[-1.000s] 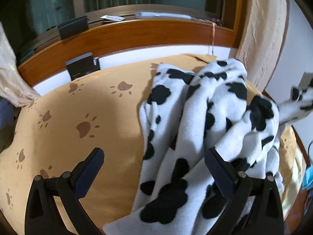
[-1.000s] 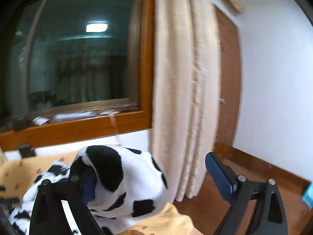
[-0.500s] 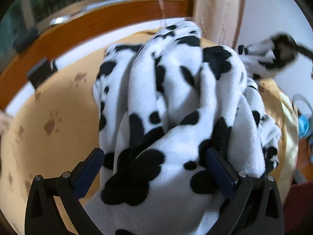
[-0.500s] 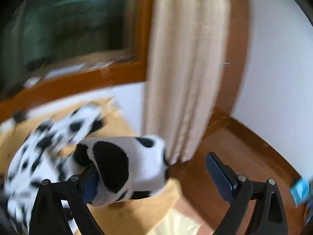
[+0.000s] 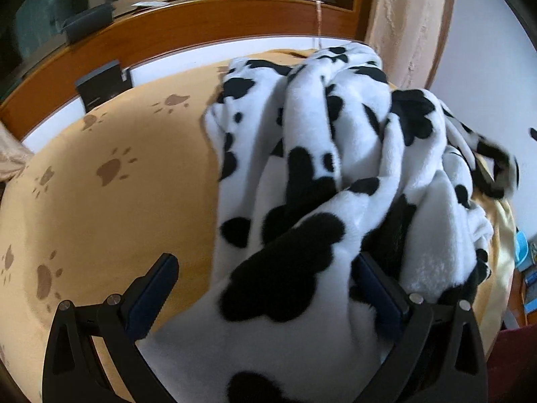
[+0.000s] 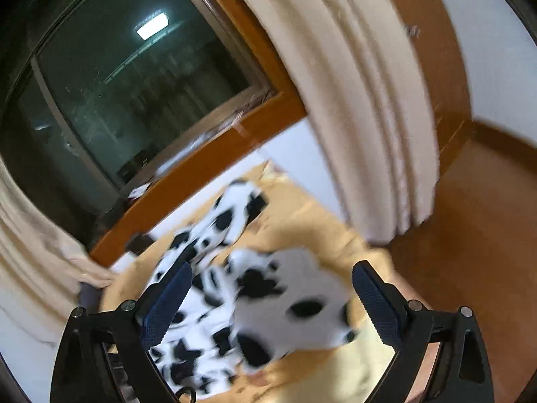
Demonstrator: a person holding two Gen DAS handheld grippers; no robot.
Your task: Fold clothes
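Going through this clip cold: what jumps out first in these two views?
The black-and-white cow-print fleece garment, bunched in a crumpled heap on the tan paw-print bedspread, fills the right half of the left wrist view. The left gripper stands open with fleece bulging between its fingers. In the blurred right wrist view, the open right gripper looks down on the same fleece below a dark window and cream curtain.

Motion-blurred cow-print garment point(image 6: 268, 302)

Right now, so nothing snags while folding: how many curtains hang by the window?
2: the right curtain right of the window, the left curtain left of it. Others may be hidden.
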